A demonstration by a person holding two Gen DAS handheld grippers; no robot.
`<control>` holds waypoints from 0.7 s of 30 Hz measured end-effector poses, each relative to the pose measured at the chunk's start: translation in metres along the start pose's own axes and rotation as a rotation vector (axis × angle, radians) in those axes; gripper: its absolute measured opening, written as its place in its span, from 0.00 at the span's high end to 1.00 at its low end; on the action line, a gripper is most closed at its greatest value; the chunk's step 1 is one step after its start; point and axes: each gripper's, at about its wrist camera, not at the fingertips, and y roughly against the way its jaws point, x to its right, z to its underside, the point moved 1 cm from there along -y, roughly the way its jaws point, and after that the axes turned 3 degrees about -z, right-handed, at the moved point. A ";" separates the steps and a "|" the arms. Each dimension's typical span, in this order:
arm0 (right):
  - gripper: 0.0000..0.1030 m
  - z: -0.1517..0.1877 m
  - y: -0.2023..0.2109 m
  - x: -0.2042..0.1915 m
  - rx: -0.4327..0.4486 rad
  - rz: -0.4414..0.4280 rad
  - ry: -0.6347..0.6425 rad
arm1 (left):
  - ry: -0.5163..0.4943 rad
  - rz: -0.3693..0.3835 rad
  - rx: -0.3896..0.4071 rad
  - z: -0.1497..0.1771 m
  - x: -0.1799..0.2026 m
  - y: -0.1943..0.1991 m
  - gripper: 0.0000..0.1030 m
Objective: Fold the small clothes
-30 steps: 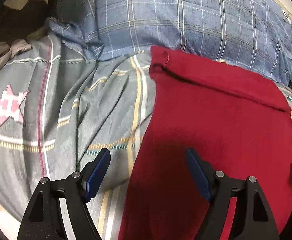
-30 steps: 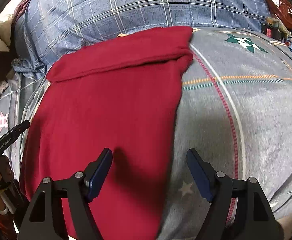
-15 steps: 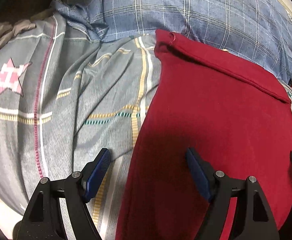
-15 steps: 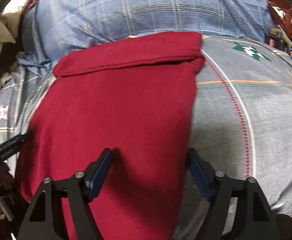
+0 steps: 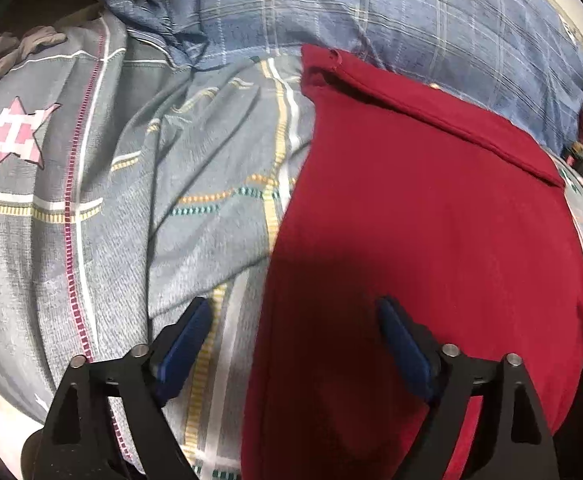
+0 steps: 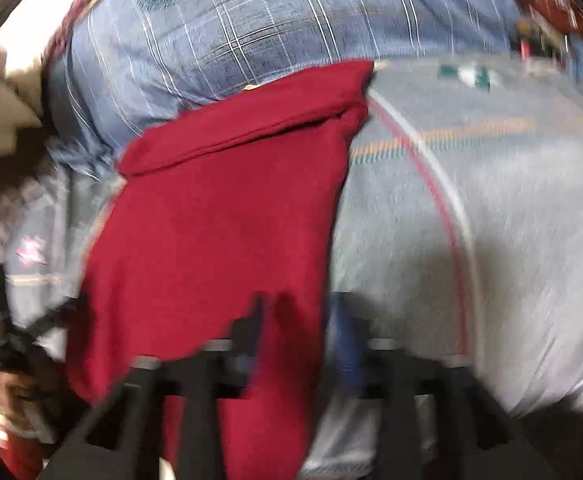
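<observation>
We count one red garment (image 5: 431,240), lying on one grey patterned bedspread (image 5: 139,216), and one blue plaid pillow (image 5: 391,12) behind it. Two hand-held grippers: the left hand-held gripper (image 5: 295,340) and the right hand-held gripper (image 6: 291,344). On the bedspread we see one pink star (image 5: 13,136) and one green star (image 6: 465,74)

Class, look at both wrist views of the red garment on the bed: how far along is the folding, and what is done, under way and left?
Done: the red garment lies spread flat on the grey bedspread, its far edge turned over in a narrow band. Under way: the right gripper looks shut on the garment's near right edge, though the view is blurred; the left gripper is open, straddling the left edge. Left: the main folds.
</observation>
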 end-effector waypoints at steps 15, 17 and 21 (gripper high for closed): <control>0.39 0.068 0.010 0.000 -0.189 -0.149 0.102 | -0.083 0.044 -0.060 0.016 -0.007 0.009 0.01; 0.39 0.071 0.005 -0.010 -0.217 -0.199 0.125 | -0.084 0.053 -0.069 0.017 -0.009 0.010 0.01; 0.38 0.074 -0.001 -0.026 -0.202 -0.238 0.164 | -0.085 0.067 -0.086 0.018 -0.012 0.011 0.01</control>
